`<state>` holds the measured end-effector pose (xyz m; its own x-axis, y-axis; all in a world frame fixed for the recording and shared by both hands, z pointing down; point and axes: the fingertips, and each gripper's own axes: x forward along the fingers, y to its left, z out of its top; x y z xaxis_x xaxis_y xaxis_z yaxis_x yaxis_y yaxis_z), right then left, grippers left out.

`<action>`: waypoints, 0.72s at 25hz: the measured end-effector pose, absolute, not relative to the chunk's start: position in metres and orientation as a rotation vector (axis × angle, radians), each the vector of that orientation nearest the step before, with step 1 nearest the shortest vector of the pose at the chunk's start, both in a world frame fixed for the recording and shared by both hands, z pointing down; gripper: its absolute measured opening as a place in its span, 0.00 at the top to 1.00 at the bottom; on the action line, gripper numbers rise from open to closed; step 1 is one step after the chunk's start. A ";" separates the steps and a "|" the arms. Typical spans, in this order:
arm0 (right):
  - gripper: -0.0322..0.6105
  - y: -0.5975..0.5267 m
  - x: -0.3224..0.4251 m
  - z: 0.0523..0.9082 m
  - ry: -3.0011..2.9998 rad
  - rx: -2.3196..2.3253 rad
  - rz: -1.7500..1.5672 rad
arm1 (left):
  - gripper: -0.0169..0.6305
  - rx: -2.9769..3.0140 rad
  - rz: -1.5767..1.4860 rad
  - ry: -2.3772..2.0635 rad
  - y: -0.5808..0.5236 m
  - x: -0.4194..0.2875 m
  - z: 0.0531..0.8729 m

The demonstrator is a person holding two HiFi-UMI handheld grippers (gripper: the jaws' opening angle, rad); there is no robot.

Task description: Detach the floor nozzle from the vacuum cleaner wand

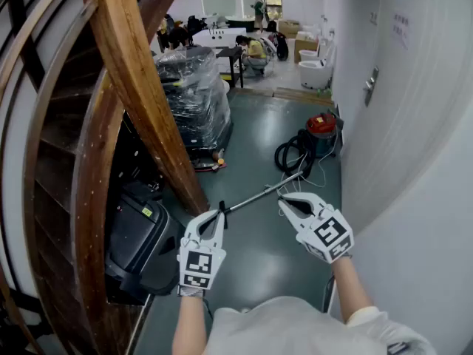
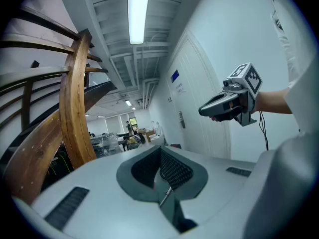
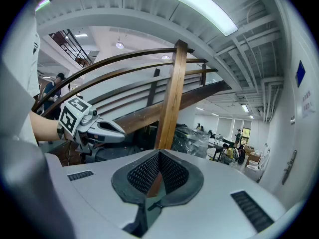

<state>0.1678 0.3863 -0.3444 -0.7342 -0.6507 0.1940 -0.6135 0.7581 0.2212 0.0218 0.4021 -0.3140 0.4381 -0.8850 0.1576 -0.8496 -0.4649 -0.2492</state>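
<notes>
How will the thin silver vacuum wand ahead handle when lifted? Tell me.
Likely stiff: the thin silver vacuum wand runs straight. Probably light, being slim. The coiled black hose at its far end may drag.

Curved wooden stair (image 1: 133, 87) at left, grey floor (image 1: 255, 135), white wall (image 1: 421, 198) at right, wrapped pallet (image 1: 194, 95), strip light (image 2: 138, 9) overhead, table (image 1: 230, 52) far back

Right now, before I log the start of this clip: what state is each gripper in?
Left gripper: closed, holding nothing.
Right gripper: closed, holding nothing.
</notes>
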 end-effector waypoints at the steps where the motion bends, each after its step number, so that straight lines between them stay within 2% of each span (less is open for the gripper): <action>1: 0.91 0.387 0.169 -0.346 -2.698 0.992 -0.209 | 0.97 -2.548 -0.401 1.548 0.403 0.023 -0.314; 18: 0.90 0.395 0.178 -0.348 -2.715 1.008 -0.188 | 0.97 -2.565 -0.426 1.531 0.409 0.034 -0.307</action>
<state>0.1780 0.3951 -0.3476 -0.7336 -0.6560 0.1772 -0.6254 0.7538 0.2016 0.0335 0.4095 -0.3073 0.4477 -0.8767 0.1760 -0.8417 -0.4796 -0.2480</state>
